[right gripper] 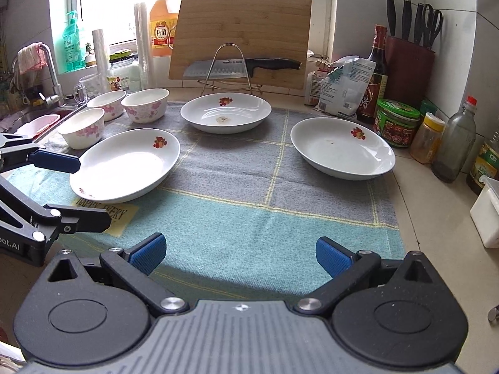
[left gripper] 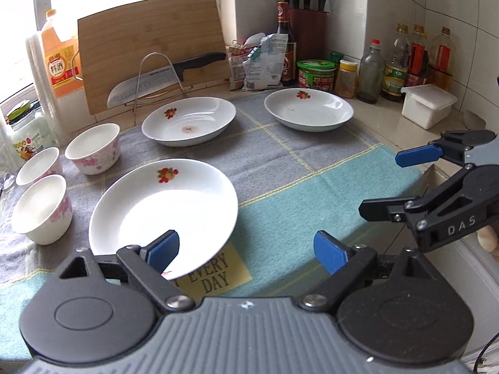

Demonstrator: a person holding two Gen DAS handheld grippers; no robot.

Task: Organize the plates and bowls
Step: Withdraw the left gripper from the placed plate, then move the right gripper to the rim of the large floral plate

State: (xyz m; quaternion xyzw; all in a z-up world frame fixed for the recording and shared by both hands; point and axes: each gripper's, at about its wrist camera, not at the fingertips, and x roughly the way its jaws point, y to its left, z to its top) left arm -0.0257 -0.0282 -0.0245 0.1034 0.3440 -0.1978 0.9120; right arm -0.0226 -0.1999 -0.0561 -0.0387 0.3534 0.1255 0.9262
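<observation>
Item: near plate [left gripper: 162, 215], just ahead of my left tool [left gripper: 246, 252], on the cloth [left gripper: 296, 193] over the table.

Its near rim lies under my left tool's left pad; round, so no long axis. Left tool is nearer than right tool [right gripper: 240, 254]. Both stand wide open, holding nothing. Two more plates and three bowls [left gripper: 42, 208] lie beyond.

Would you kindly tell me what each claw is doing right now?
Left claw: open, empty, at the near plate's rim.
Right claw: open, empty, above the cloth.
</observation>
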